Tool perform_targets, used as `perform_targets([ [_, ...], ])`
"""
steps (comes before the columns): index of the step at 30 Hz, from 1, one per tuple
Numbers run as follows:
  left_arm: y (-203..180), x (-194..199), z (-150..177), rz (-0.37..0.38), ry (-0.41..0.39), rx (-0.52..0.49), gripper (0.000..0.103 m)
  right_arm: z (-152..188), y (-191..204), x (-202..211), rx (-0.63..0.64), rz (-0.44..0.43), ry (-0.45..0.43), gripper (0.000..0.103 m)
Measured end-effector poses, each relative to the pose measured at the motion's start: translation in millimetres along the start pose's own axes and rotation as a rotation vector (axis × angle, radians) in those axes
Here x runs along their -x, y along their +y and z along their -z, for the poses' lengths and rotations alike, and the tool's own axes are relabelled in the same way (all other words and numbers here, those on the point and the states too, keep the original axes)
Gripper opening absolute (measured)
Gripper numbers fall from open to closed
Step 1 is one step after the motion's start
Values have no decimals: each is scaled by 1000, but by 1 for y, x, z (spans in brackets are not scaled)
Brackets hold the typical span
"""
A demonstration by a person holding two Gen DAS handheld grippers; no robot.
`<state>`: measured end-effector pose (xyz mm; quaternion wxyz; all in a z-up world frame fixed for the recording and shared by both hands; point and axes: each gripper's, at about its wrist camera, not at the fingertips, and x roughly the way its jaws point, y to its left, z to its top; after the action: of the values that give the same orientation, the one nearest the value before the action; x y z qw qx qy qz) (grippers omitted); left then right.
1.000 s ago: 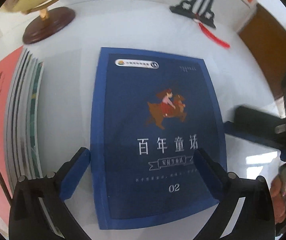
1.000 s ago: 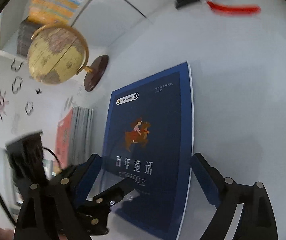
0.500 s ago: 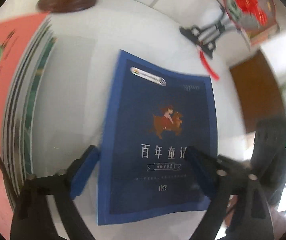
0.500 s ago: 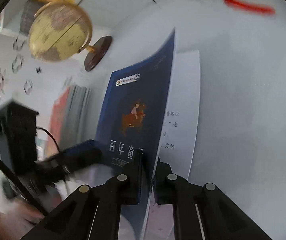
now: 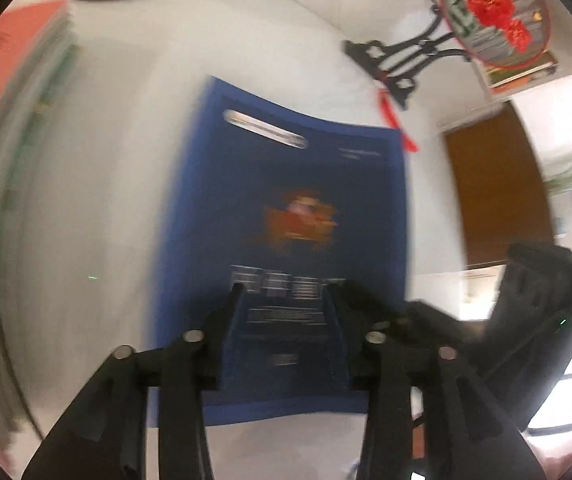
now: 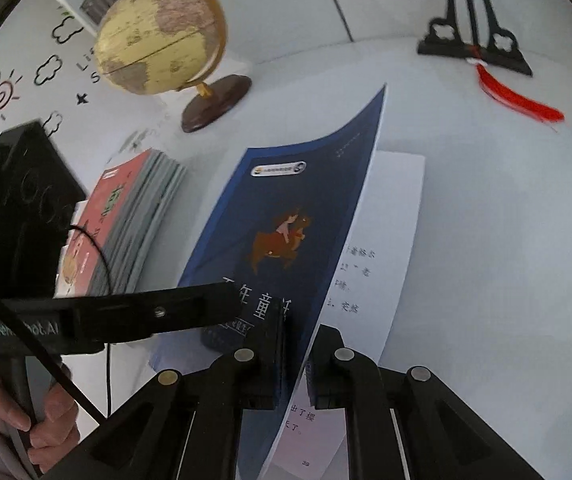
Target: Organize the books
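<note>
A dark blue book [image 6: 286,216] with a child riding an animal on its cover lies on the white table [image 6: 485,240]. My right gripper [image 6: 297,360] is shut on the book's front cover near its lower right edge and lifts it, so a white printed page [image 6: 389,232] shows beneath. My left gripper [image 5: 286,308] sits over the lower part of the same book [image 5: 297,208], its fingers narrowed but apart, holding nothing. That view is blurred. The left gripper's finger [image 6: 158,312] reaches across the cover in the right wrist view.
A stack of books with a red cover on top [image 6: 126,220] lies left of the blue book. A globe [image 6: 158,36] on a wooden base stands behind. A black stand [image 6: 473,44] with a red tassel [image 6: 517,100] is at the back right.
My right gripper shut on the cover and lifted it, exposing a page. My left gripper narrowed and moved in over the book's lower part.
</note>
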<state>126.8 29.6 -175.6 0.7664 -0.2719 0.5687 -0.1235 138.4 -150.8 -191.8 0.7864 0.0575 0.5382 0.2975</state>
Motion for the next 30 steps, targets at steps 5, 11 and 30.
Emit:
perform_targets([
  [5,19,4,1,-64,18,34,93,5,-16,7,-48,16,16,8],
  [11,8,-15,1,169,30,-70,101,3,-28,3,-117,-11,41,9],
  [30,13,-4,21,238,35,40,69,-8,-41,33,-246,-174,-13,2],
])
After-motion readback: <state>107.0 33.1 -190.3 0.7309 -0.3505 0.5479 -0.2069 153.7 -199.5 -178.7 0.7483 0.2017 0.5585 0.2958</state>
